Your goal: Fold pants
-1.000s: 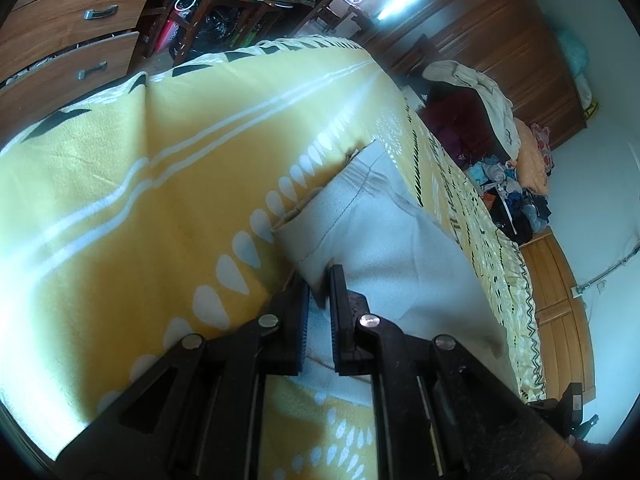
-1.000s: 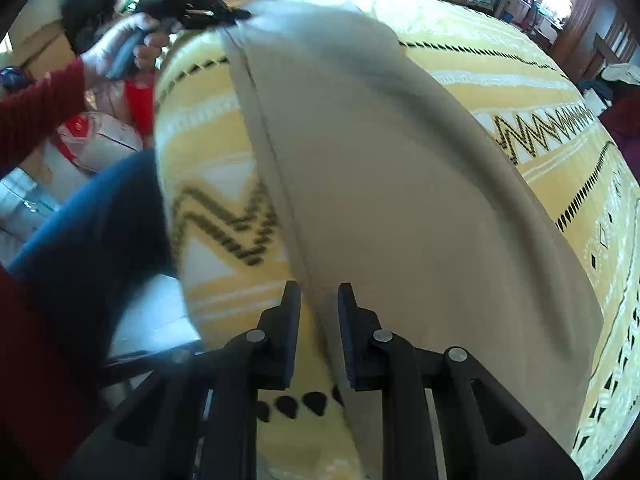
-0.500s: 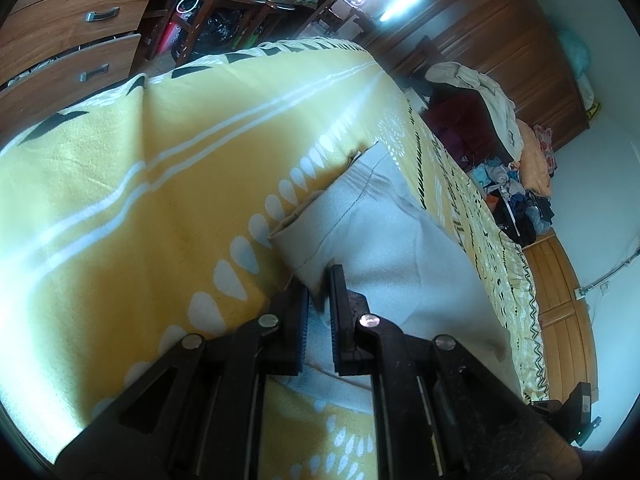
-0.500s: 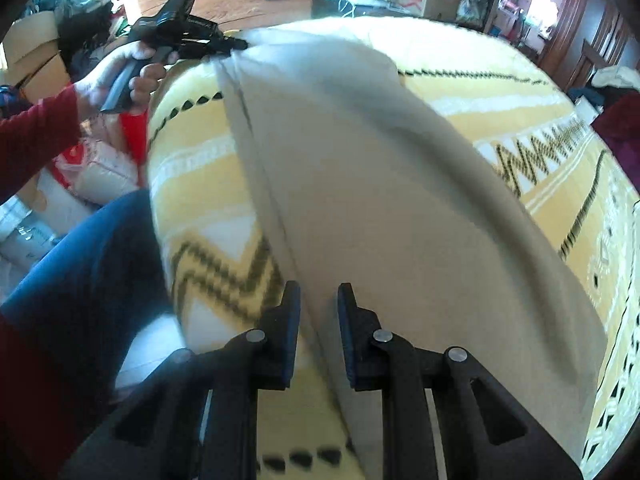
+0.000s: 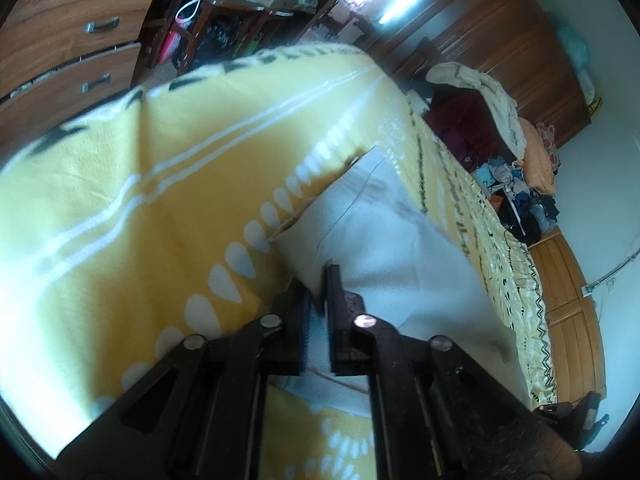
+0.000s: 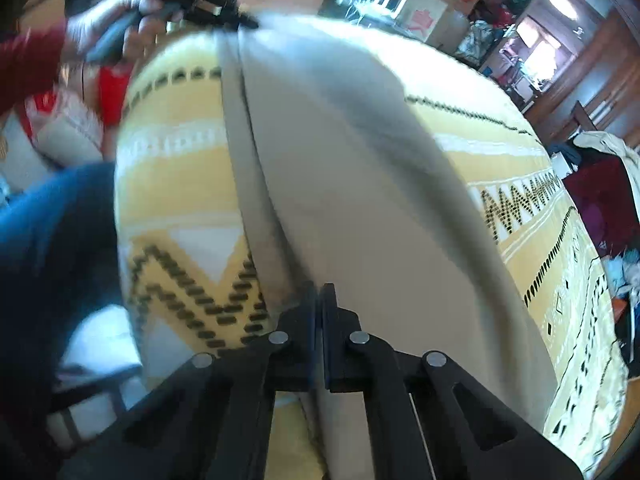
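In the left wrist view, the left gripper (image 5: 318,296) had just closed its jaws on the near edge of the pants (image 5: 384,248), with pale cloth pinched between the pads. The pants lay ahead and to the right of it on the yellow blanket (image 5: 140,184). Wooden drawers (image 5: 68,60) stood beyond on the left and a clothes pile (image 5: 516,192) on the right, both well apart. In the right wrist view, the right gripper (image 6: 318,300) had likewise just closed, its jaws almost together on the edge of the pants (image 6: 360,184) at its tips. The cloth ran away from it to the left gripper (image 6: 208,4) in the person's hand (image 6: 108,28), stretched long. Judged from this, both ends were gripped, a lengthwise fold appeared made, and the end-to-end fold remained. Nothing obstructed the blanket.
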`<state>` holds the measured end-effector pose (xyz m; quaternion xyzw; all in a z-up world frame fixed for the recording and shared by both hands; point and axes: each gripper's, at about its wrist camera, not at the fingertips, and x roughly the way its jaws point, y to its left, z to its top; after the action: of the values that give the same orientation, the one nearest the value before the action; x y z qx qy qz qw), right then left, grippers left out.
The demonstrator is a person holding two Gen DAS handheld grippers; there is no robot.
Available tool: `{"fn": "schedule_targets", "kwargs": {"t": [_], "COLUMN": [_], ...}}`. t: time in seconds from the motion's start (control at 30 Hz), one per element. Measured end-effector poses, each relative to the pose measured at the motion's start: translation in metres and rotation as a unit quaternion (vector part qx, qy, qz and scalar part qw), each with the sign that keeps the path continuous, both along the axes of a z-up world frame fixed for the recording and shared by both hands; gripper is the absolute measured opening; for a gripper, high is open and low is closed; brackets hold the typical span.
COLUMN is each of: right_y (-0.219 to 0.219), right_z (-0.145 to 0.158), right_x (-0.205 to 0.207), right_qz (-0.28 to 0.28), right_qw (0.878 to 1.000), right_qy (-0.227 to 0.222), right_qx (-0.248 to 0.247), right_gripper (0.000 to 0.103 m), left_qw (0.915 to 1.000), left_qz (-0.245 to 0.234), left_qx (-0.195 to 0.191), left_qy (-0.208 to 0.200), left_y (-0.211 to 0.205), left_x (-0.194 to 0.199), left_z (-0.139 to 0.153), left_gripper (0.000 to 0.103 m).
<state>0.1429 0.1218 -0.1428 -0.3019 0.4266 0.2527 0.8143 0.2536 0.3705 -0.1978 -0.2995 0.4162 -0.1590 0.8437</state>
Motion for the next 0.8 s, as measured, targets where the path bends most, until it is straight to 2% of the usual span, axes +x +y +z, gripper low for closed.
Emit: {"fn": "schedule_targets", "kwargs": {"t": [0.1, 0.23, 0.37, 0.6, 0.8], "right_y": [0.001, -0.005, -0.011, -0.027, -0.023], "right_z": [0.009, -0.009, -0.018, -0.005, -0.015], "right_x": [-0.007, -0.005, -0.002, -0.008, -0.009], "right_qz": [0.008, 0.005, -0.004, -0.016, -0.007], "right_qw": [1.000, 1.000, 0.999, 0.999, 0.999], "right_qy": [-0.002, 0.025, 0.044, 0.037, 0.036], "right_qx": [0.003, 0.002, 0.015, 0.035, 0.019], "right_gripper": [0.002, 0.002, 0.002, 0.000, 0.002], "left_qw": [0.9999, 0.9997, 0.9993, 0.9985, 0.9986], "left_qz": [0.005, 0.012, 0.023, 0.047, 0.047], "left_qx": [-0.015, -0.013, -0.025, -0.019, -0.017], "left_qy": [-0.007, 0.016, 0.016, 0.017, 0.019], "left_y": [0.008, 0.012, 0.017, 0.024, 0.017], "left_x": [-0.010, -0.015, -0.019, -0.028, -0.029], "left_z": [0.006, -0.008, -0.009, 0.003, 0.005], "left_gripper": [0.004, 0.004, 0.006, 0.005, 0.007]}}
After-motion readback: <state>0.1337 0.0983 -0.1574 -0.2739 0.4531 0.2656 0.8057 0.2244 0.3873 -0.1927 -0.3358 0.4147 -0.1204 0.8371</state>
